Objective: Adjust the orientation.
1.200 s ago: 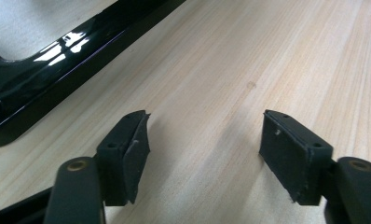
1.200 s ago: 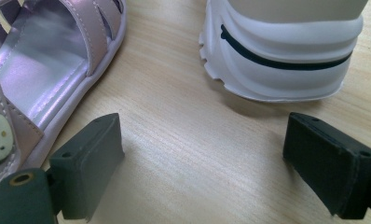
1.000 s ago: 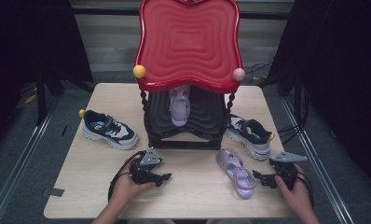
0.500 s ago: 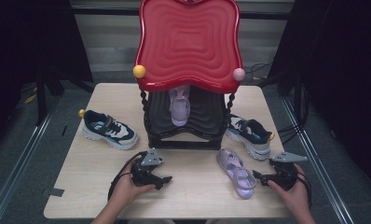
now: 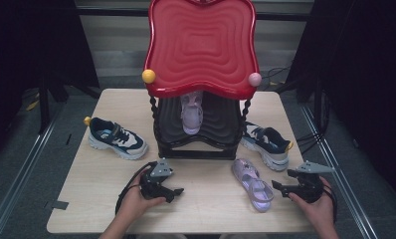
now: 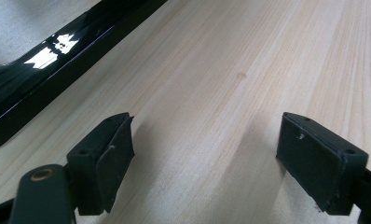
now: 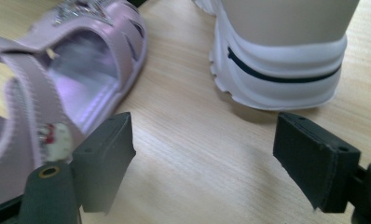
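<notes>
The lilac sandal point(image 7: 58, 84) is being cut off at the left edge; the sneaker point(image 7: 277, 60) is being cropped at the top.

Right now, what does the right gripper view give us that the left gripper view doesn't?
Right gripper view alone: the lilac sandal lying just ahead of the near jaw, and the white heel of a sneaker beyond, with bare table between the open jaws of the right gripper. Left gripper view alone: the glossy black base of the shoe rack running across the top left corner. Both share: the light wooden table and two black jaws standing apart with nothing between them; the left gripper is open too.
</notes>
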`<state>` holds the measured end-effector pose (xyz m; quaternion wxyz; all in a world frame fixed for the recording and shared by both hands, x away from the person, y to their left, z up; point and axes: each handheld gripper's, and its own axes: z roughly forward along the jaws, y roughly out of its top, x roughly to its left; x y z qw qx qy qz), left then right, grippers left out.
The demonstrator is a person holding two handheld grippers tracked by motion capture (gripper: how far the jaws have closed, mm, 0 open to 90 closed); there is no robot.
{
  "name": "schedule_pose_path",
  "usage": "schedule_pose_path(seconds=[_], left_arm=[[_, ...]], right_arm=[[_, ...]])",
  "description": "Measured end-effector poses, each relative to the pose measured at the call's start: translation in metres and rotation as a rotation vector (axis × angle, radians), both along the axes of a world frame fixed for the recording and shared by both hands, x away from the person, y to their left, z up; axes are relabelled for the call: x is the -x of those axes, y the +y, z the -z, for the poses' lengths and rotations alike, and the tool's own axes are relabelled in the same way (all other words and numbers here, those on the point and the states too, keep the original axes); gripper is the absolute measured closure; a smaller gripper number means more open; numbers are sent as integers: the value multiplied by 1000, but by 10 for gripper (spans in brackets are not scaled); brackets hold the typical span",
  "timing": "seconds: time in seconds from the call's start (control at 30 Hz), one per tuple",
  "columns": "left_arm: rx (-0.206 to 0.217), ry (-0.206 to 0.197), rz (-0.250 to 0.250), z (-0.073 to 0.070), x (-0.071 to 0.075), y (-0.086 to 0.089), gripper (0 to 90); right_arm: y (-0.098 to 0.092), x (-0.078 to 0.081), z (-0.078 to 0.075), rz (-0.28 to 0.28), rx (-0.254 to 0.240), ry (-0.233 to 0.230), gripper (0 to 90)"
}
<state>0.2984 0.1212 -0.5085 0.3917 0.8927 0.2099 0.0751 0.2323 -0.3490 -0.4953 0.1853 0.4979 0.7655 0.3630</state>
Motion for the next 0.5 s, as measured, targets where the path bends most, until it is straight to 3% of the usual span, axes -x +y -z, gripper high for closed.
schedule_pose_path(seconds=[0.5], left_arm=[[4, 2, -3, 0, 0, 0, 178]], right_arm=[[13, 13, -32, -64, -46, -67, 282]])
